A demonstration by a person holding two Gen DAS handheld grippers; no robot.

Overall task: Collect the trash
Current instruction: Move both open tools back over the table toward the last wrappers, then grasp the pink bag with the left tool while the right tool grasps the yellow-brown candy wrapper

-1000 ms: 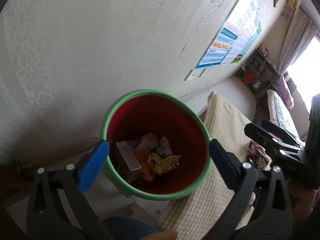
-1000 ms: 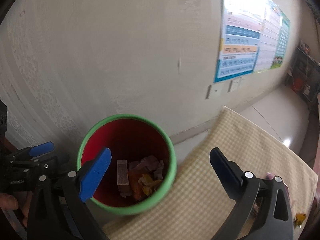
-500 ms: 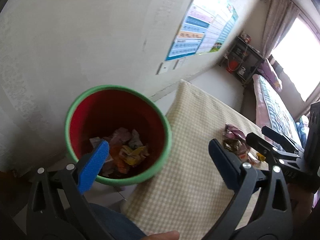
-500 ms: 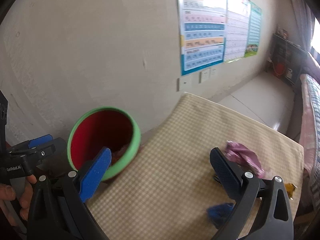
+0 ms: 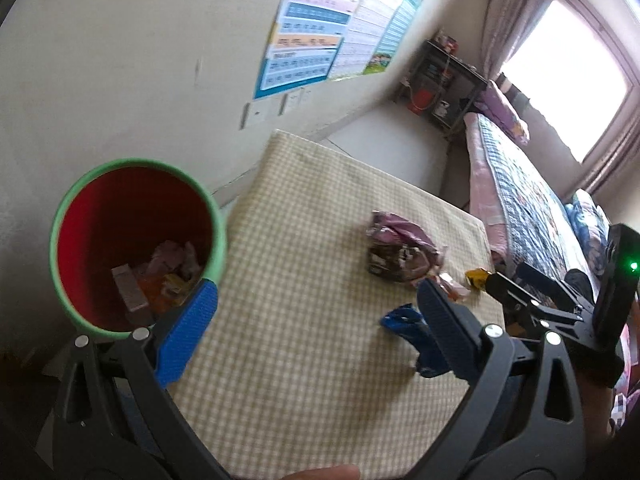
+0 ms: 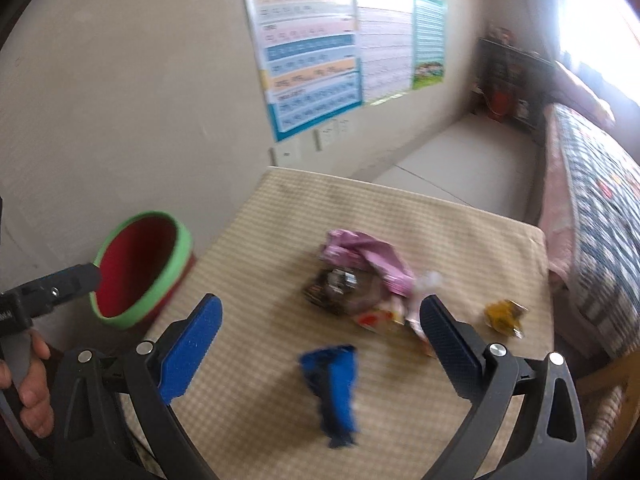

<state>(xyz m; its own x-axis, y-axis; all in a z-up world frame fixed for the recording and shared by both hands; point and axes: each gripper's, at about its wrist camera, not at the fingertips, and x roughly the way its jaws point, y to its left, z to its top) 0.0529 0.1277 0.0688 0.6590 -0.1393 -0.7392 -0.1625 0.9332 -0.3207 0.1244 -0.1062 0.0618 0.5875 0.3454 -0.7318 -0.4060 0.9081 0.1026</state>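
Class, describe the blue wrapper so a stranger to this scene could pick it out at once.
Start at the checked tablecloth with the green-rimmed red bin beside its left edge. The blue wrapper lies alone on the cloth's near side, apart from the cluster around the pink wrapper. It is the only solid blue piece.

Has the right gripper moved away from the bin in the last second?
Yes. The right gripper has swung right from the bin along the wall poster, now over the blue wrapper.

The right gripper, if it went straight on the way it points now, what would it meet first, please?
Probably the blue wrapper, lying on the checked tablecloth between the open right gripper fingers; depth is uncertain.
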